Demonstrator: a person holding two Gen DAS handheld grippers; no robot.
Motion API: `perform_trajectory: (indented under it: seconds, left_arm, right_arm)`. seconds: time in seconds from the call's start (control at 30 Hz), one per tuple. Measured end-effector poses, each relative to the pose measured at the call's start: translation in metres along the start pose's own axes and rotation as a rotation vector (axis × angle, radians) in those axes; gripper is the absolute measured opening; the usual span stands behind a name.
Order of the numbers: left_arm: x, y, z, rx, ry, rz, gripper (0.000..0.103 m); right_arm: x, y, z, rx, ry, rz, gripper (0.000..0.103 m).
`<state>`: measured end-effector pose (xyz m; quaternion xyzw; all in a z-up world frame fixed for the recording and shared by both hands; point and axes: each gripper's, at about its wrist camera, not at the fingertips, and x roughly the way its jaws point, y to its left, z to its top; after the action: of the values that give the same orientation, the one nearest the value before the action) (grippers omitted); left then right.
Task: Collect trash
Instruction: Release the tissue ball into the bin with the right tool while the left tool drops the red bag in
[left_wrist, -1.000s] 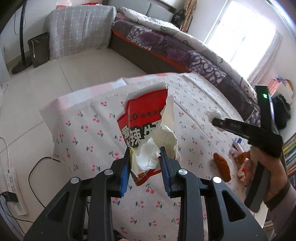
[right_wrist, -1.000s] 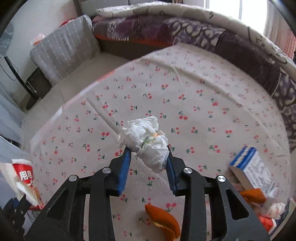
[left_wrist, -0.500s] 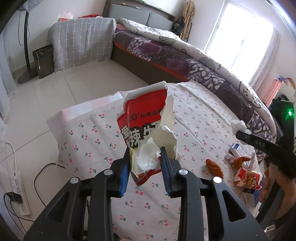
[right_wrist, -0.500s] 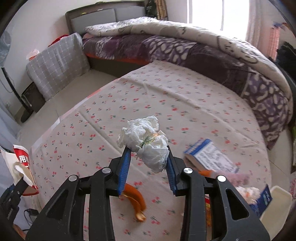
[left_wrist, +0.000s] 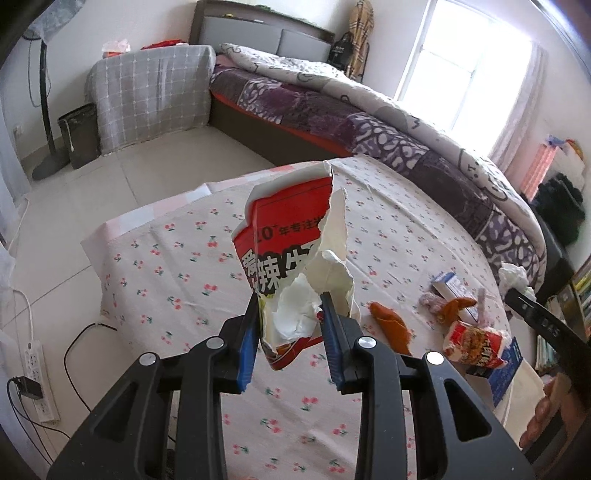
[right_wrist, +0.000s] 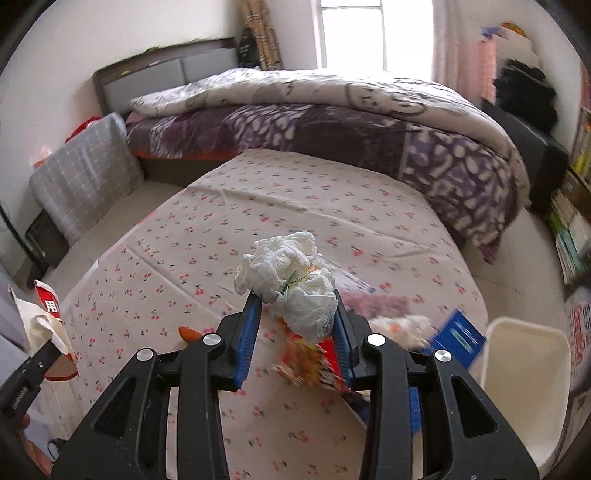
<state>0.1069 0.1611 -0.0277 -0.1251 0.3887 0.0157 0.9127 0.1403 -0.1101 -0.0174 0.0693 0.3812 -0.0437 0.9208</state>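
Observation:
My left gripper (left_wrist: 290, 334) is shut on a torn red and white snack wrapper (left_wrist: 291, 254), held upright above the table's near left edge. My right gripper (right_wrist: 297, 321) is shut on a crumpled white tissue wad (right_wrist: 291, 280), held above the table's right side. The wrapper also shows at the left edge of the right wrist view (right_wrist: 46, 314). The tissue and right gripper show at the right of the left wrist view (left_wrist: 513, 275). A white bin (right_wrist: 524, 387) stands beside the table at the lower right.
The table has a cherry-print cloth (right_wrist: 295, 206). On its right end lie an orange peel (left_wrist: 391, 325), a red snack packet (left_wrist: 472, 345), a blue and white box (left_wrist: 448, 284) and other scraps. A bed (left_wrist: 351, 118) stands behind. A power strip (left_wrist: 37, 380) lies on the floor at left.
Both grippers have drawn back and risen, each keeping its load. The right gripper has swung right, so the white bin and the litter pile are now in its view.

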Motion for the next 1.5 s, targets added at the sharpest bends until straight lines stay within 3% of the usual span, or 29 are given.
perform_trajectory:
  seconds: [0.6,1.5]
  left_arm:
    - [-0.013,-0.093,-0.033,0.159,0.016,-0.073,0.033]
    - [-0.027,-0.229,-0.092,0.427,0.065,-0.190,0.035]
  right_arm:
    - [-0.059,-0.100,-0.054,0.174,-0.087,-0.141,0.036]
    - [-0.079,-0.259,-0.113,0.467,-0.024,-0.353,0.039]
